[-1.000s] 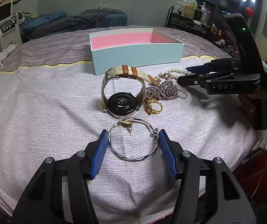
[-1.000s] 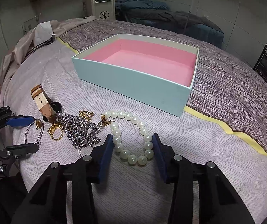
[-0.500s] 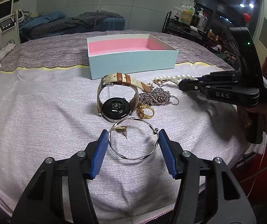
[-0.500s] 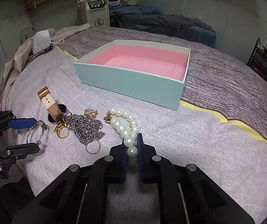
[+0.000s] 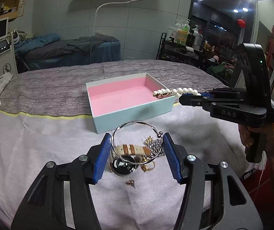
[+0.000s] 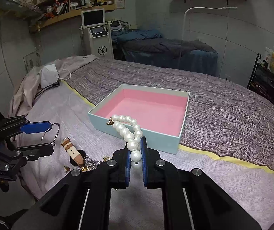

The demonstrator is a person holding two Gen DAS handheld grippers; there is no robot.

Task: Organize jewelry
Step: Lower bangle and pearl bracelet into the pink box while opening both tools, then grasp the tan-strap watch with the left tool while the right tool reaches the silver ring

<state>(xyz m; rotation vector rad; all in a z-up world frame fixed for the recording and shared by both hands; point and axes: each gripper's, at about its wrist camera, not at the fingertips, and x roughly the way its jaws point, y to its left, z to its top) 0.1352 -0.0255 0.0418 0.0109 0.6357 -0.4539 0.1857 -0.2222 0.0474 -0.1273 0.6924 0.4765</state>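
Observation:
My left gripper [image 5: 137,140] is shut on a silver bangle [image 5: 131,123] and holds it in the air above the bed. Under it on the pale cloth lie a watch [image 5: 125,149] with a cream strap, a silver chain [image 5: 155,145], a gold ring [image 5: 148,167] and a small earring [image 5: 131,183]. My right gripper [image 6: 136,149] is shut on a pearl bracelet [image 6: 125,130], which hangs in front of the near wall of the pale blue box [image 6: 161,142] with pink lining. In the left wrist view the right gripper [image 5: 190,95] holds the pearl bracelet [image 5: 177,91] at the box's [image 5: 137,115] right corner.
A person's hand [image 5: 267,140] grips the right tool's handle. A white bag [image 6: 48,74] and cables lie at the bed's far left. A machine with a screen [image 6: 96,36], a floor lamp and a rack of bottles [image 5: 184,36] stand beyond the bed.
The right gripper shut on the pearl bracelet and lifted it toward the box. The left gripper rose with the bangle off the cloth, leaving the earring lying there.

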